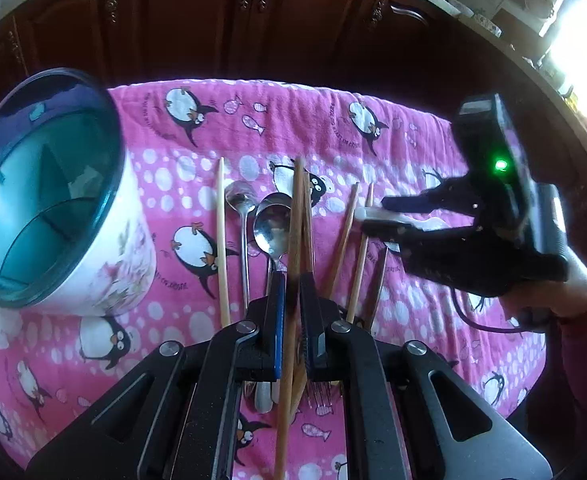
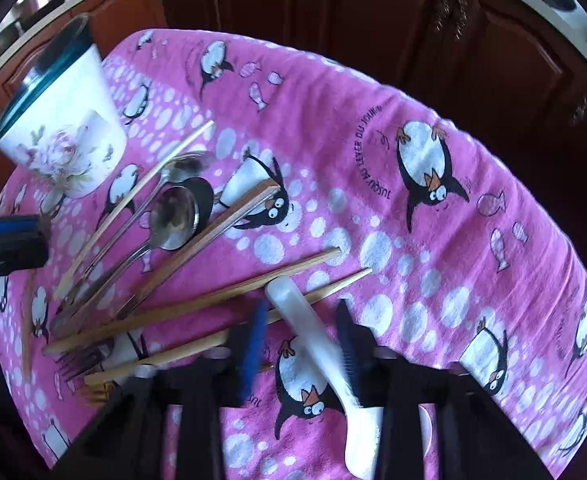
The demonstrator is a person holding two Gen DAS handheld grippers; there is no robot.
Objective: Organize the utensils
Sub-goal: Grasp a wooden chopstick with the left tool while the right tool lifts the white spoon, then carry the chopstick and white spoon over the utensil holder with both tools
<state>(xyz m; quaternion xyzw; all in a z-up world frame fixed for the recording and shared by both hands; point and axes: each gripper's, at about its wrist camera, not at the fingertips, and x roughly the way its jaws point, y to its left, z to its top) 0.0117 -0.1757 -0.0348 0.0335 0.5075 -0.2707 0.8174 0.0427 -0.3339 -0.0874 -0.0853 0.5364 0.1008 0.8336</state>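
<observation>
The left gripper [image 1: 292, 300] is clamped on a brown wooden chopstick [image 1: 293, 240], lifted above the pink penguin-print towel [image 1: 333, 128]. The right gripper [image 2: 301, 344] has a white ceramic spoon [image 2: 321, 344] between its fingers; motion blur hides whether the pads press it. On the towel lie loose wooden chopsticks [image 2: 197, 300], a large steel spoon [image 1: 271, 228], a smaller steel spoon [image 1: 239, 200] and forks [image 2: 81, 360], fanned close together. The far right of the towel is bare to its edge, with dark wooden cabinets [image 1: 253, 20] beyond. At far left stands a white floral utensil holder [image 1: 53, 200], teal-rimmed, its divided compartments holding nothing.
</observation>
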